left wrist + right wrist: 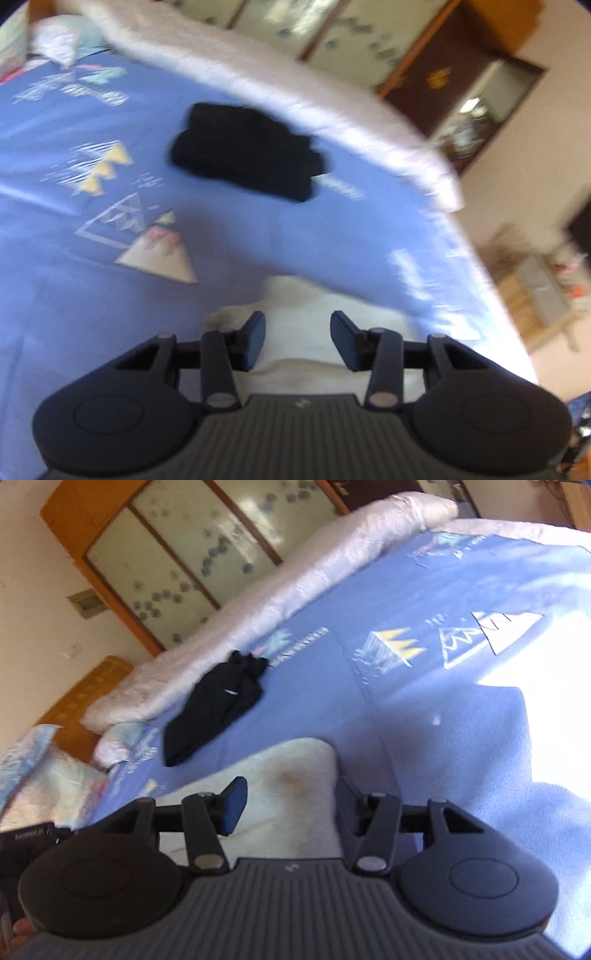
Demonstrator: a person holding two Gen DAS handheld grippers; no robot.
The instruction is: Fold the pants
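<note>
My left gripper (298, 339) has its jaws spread wide, blue pads (255, 339) well apart, nothing between them; it hangs over a cream-white folded cloth (295, 302) lying on the bed near the edge closest to me. My right gripper (288, 805) is also wide open and empty, its left pad (234, 805) over the same cream-white cloth (288, 775), which shows a faint brownish stain in the right wrist view; whether either tool touches the fabric I cannot tell, both views are motion-blurred. Further out, the black pants (247, 155) lie crumpled in a compact heap on the blue bedsheet with printed triangle and mountain motifs (110, 314), well apart from both grippers, close to the far side of the bed. In the right wrist view the same black pants (218, 701) look bunched, with a small light mark on the fabric. Just beyond them a rolled pale pink quilt (295, 96) runs along the far edge of the mattress. Behind that stands a wooden-framed wardrobe with frosted patterned panels (184, 554). Patterned pillows (44, 775) sit at the head end.
</note>
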